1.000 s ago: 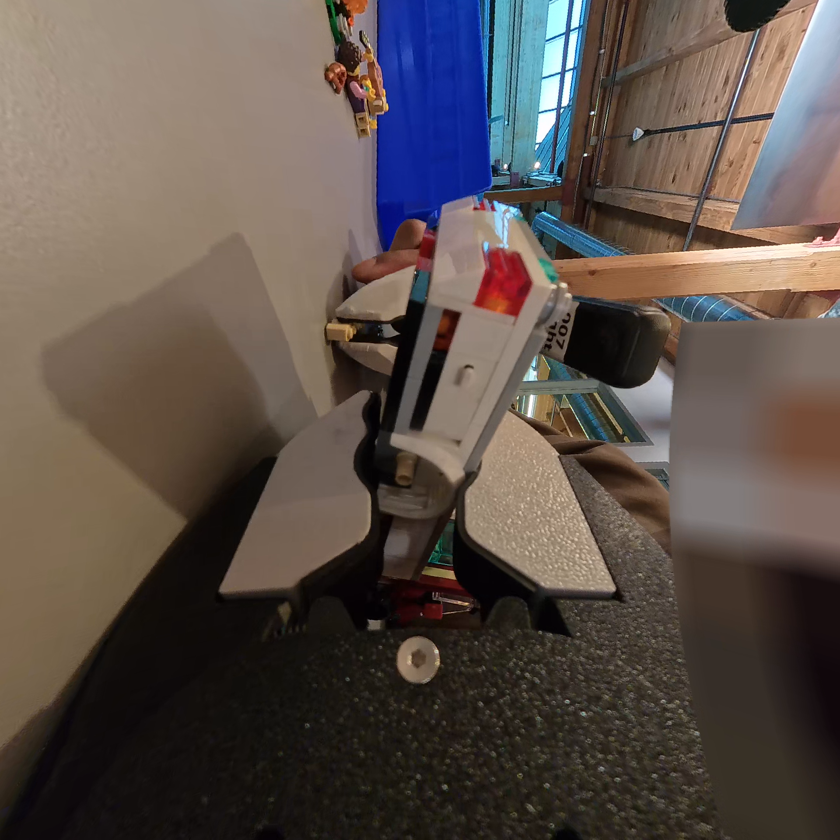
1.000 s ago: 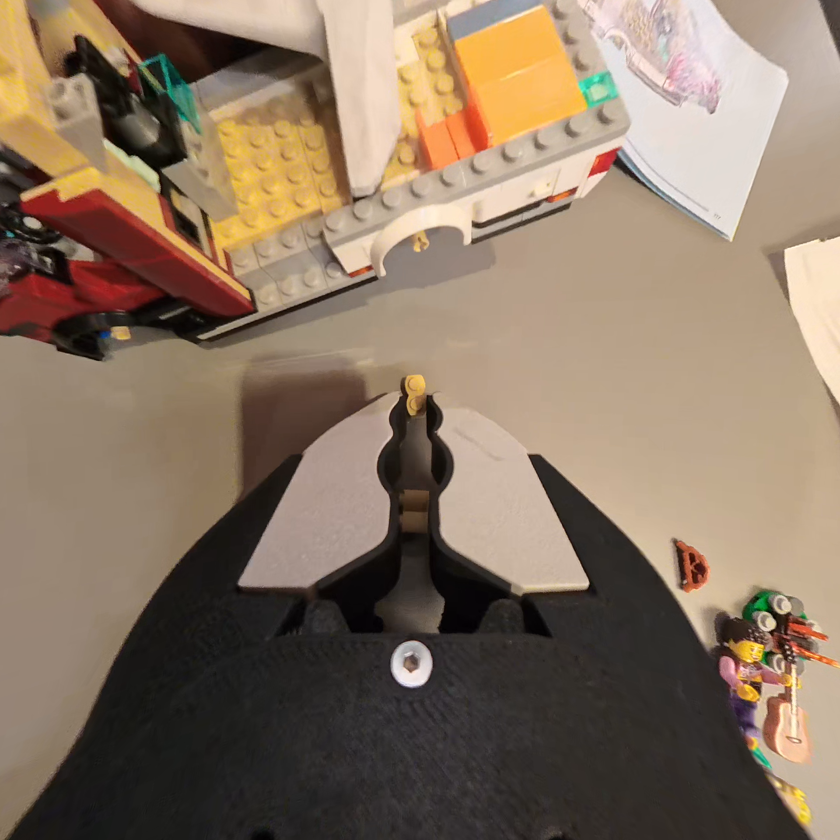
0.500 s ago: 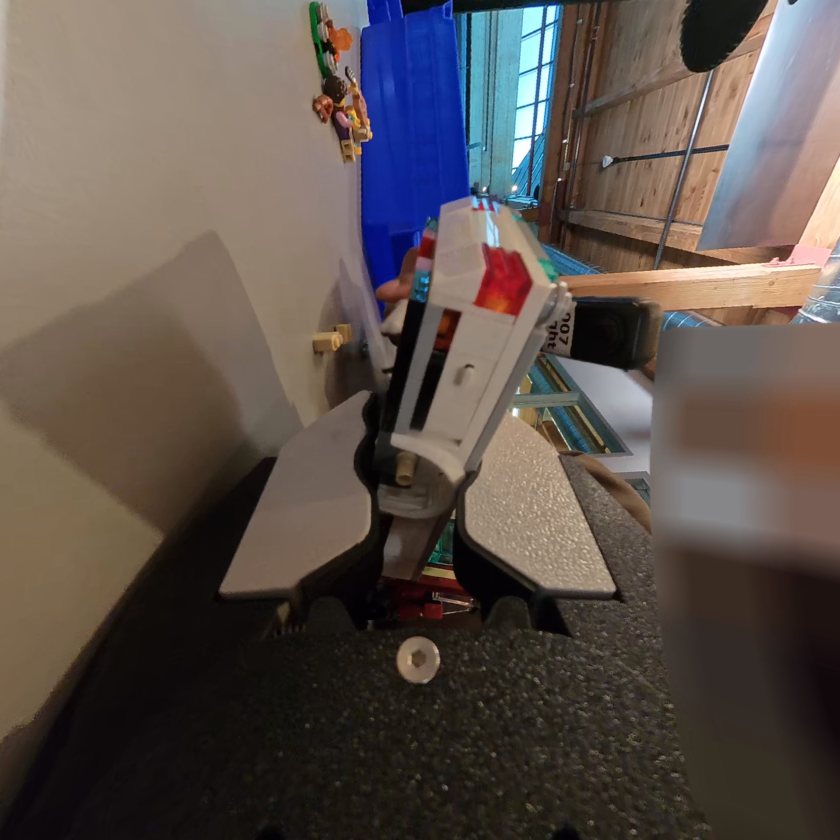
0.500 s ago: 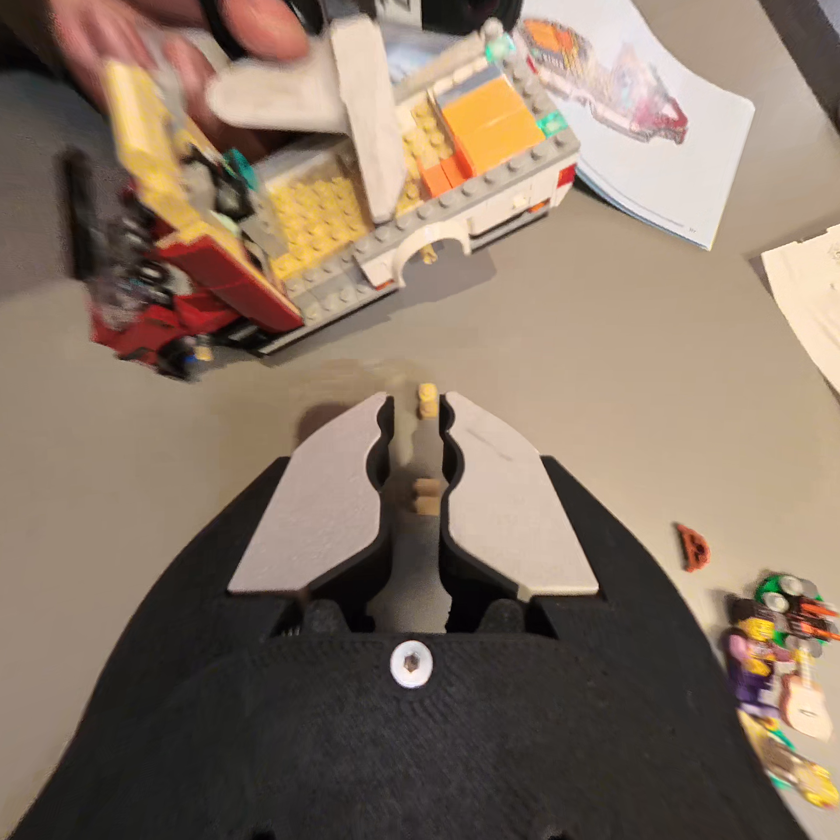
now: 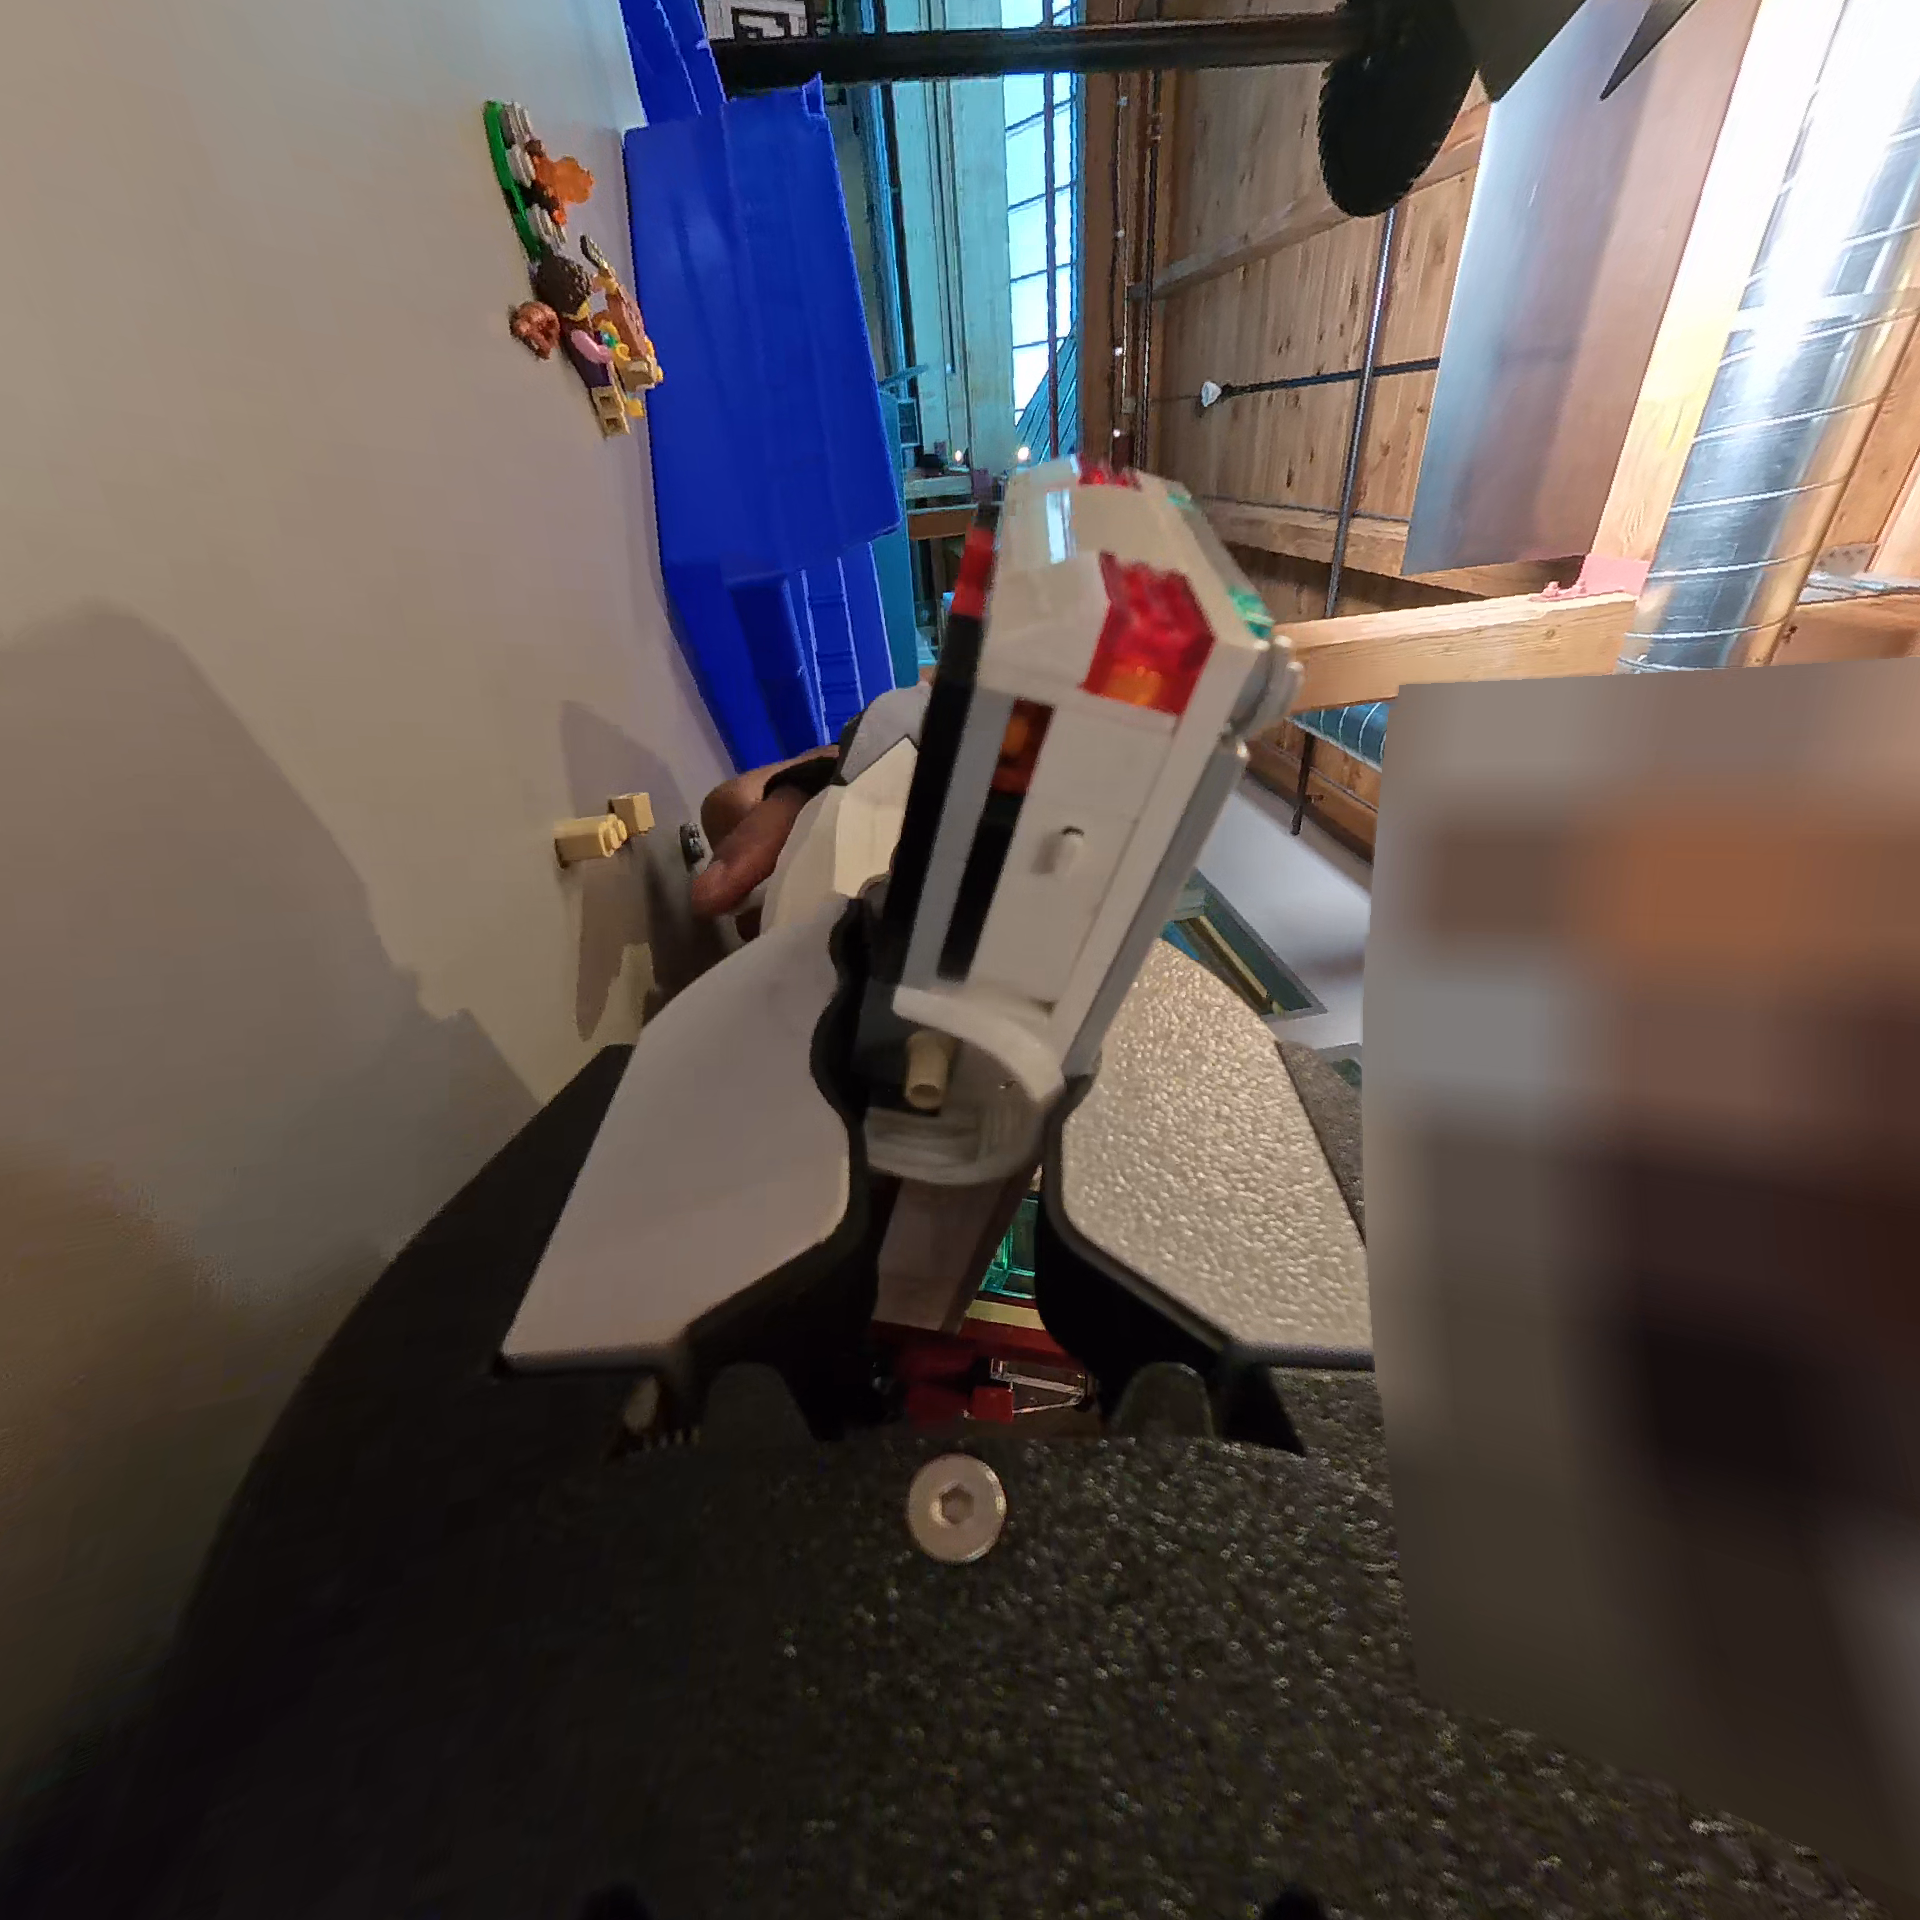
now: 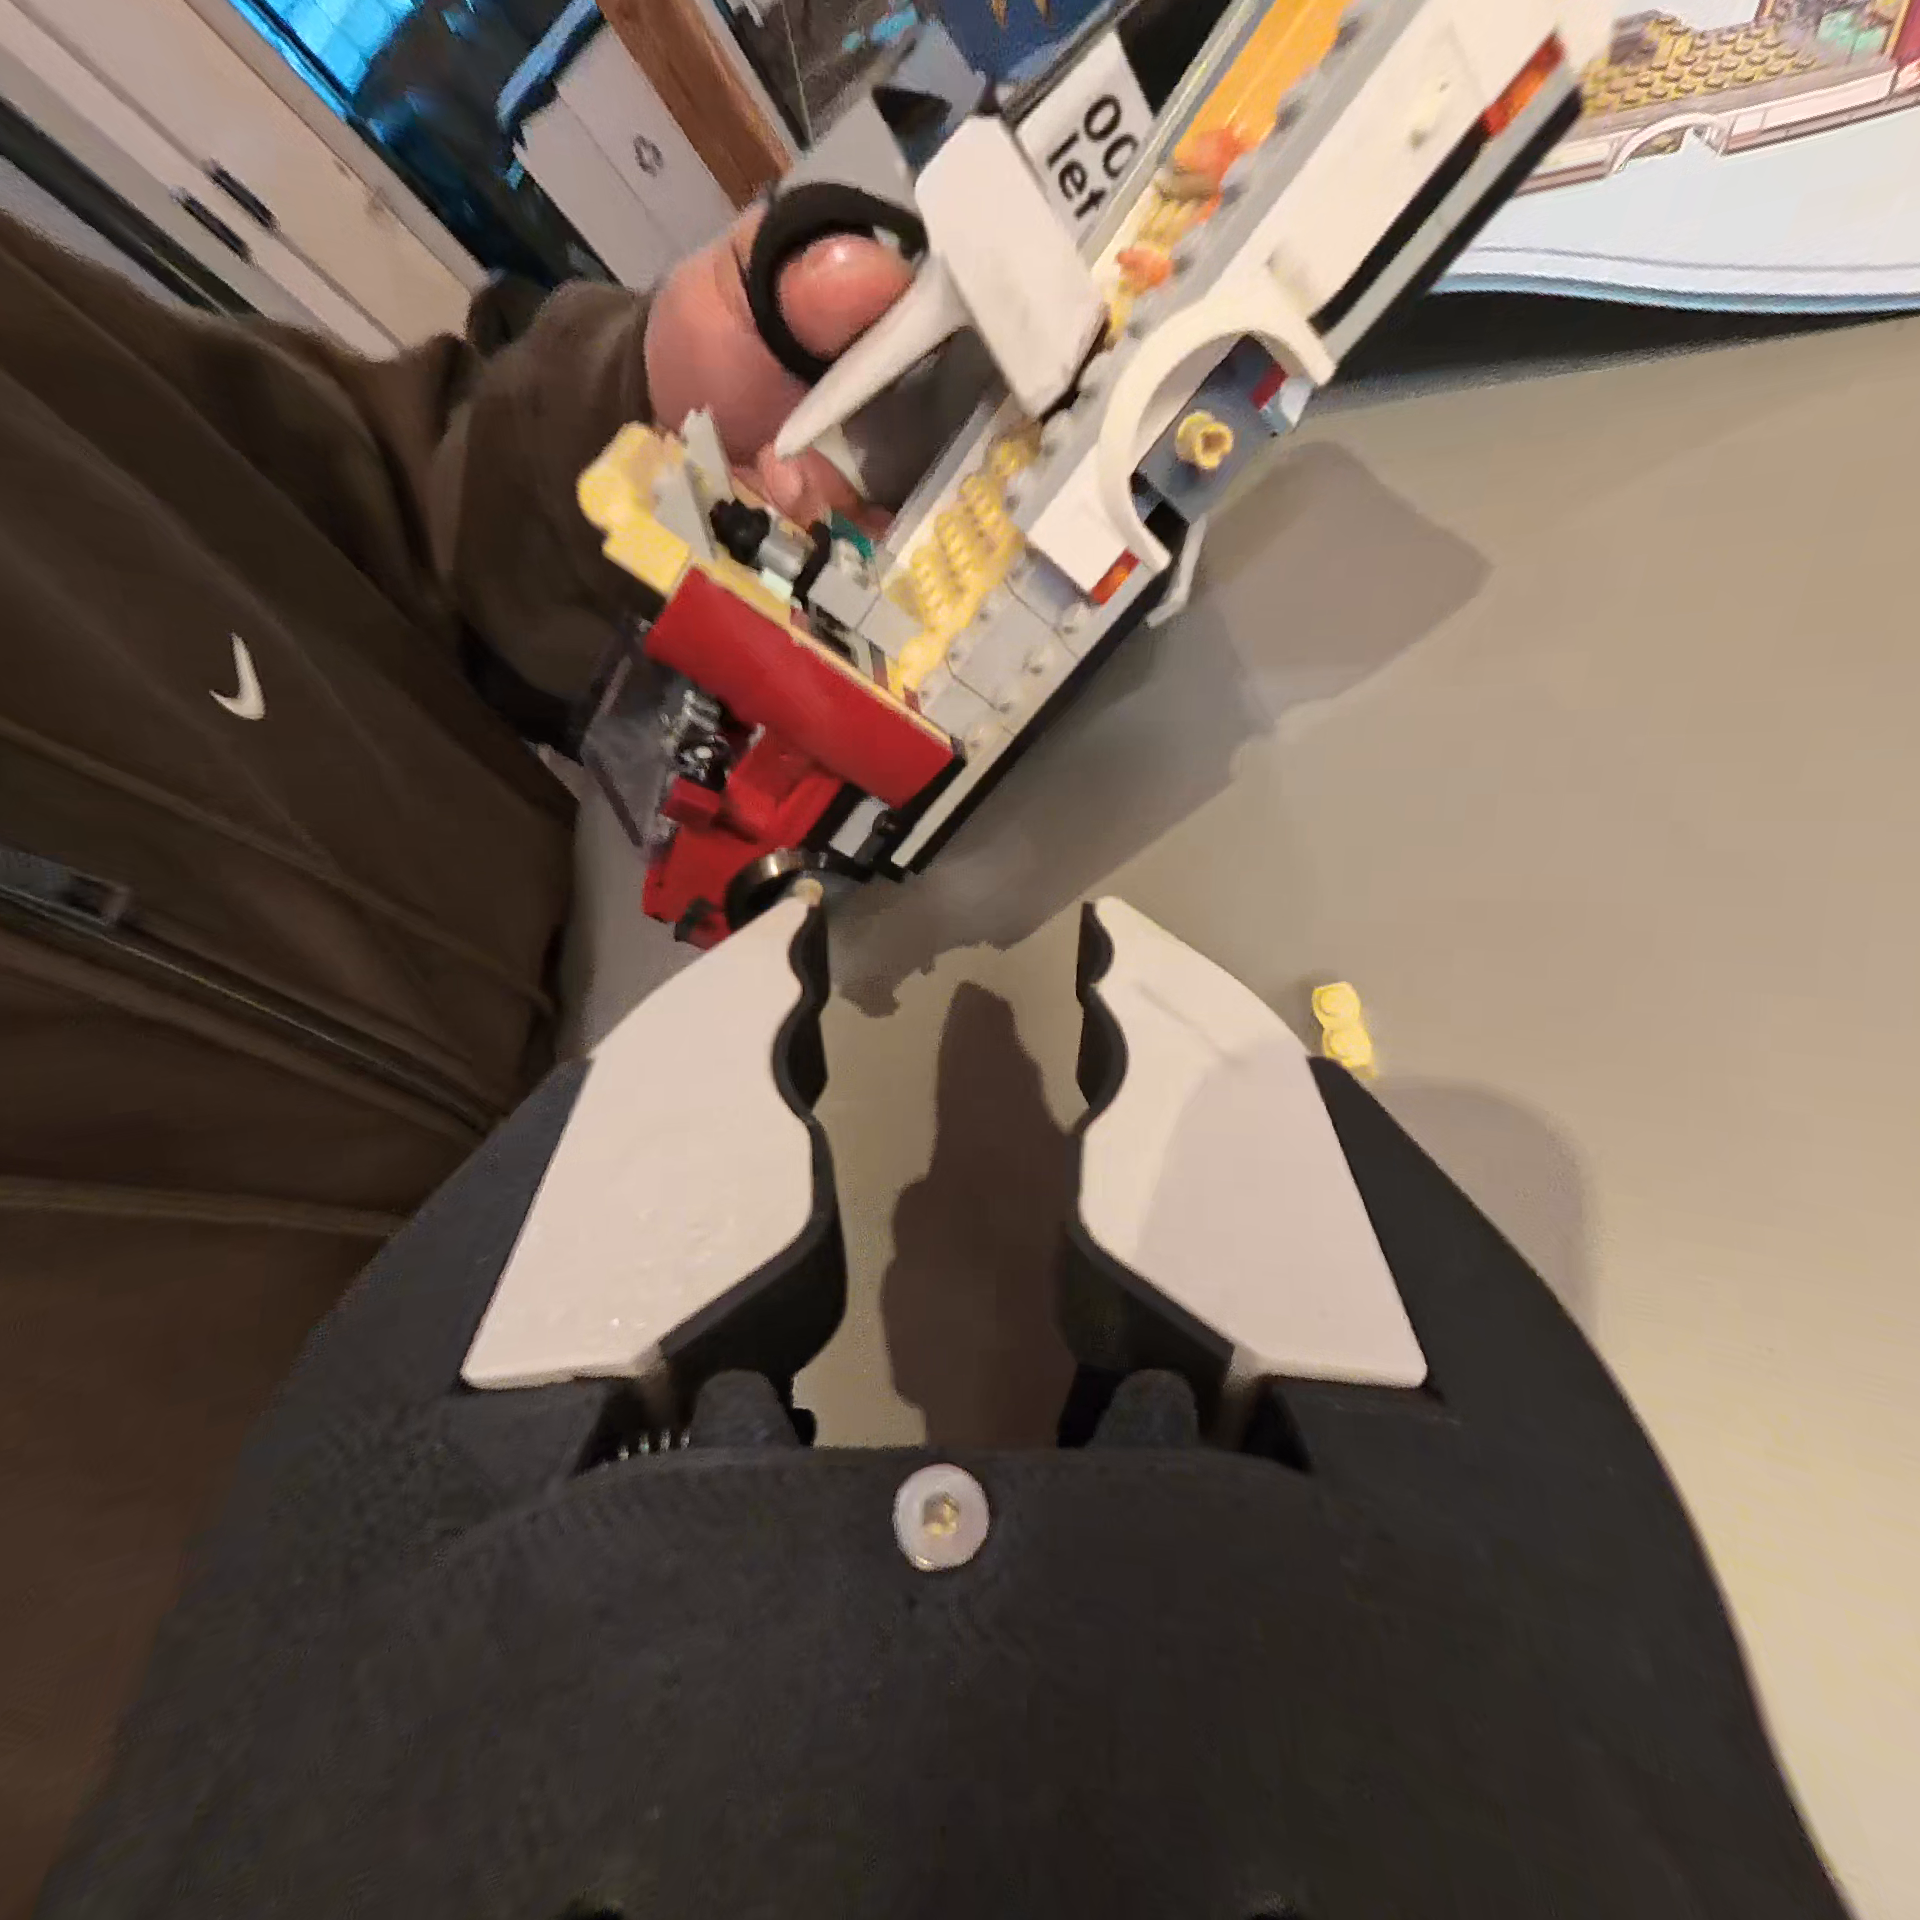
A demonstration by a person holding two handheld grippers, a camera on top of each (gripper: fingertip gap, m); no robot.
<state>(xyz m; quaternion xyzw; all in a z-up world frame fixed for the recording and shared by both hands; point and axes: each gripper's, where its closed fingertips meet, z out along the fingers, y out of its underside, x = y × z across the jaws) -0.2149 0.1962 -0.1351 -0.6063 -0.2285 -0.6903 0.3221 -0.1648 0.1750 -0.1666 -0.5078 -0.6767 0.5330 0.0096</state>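
Note:
My left gripper (image 5: 956, 997) is shut on a brick-built vehicle (image 5: 1060, 790), white and grey with red and orange parts, and holds it tilted above the grey table (image 5: 260, 520). The right wrist view shows the same vehicle (image 6: 935, 582) with its red front end low and the left gripper's white fingers (image 6: 997, 270) clamped on it. My right gripper (image 6: 945, 914) is open and empty just above the table, near the vehicle's red end. Small tan pieces (image 6: 1340, 1029) lie on the table right of its right finger. They also show in the left wrist view (image 5: 592, 836).
A blue bin (image 5: 758, 364) stands at the table's far side, with a minifigure and small loose parts (image 5: 587, 322) beside it. An open instruction booklet (image 6: 1714, 208) lies behind the vehicle. A person's brown sleeve and body (image 6: 208, 727) fill the left. The tips of one gripper are about 7 centimetres away from the tips of the other.
My right gripper opened and let go of the small tan piece, which now lies on the table to its right. It swung towards the vehicle's red end. My left gripper kept its hold and tilted the vehicle up.

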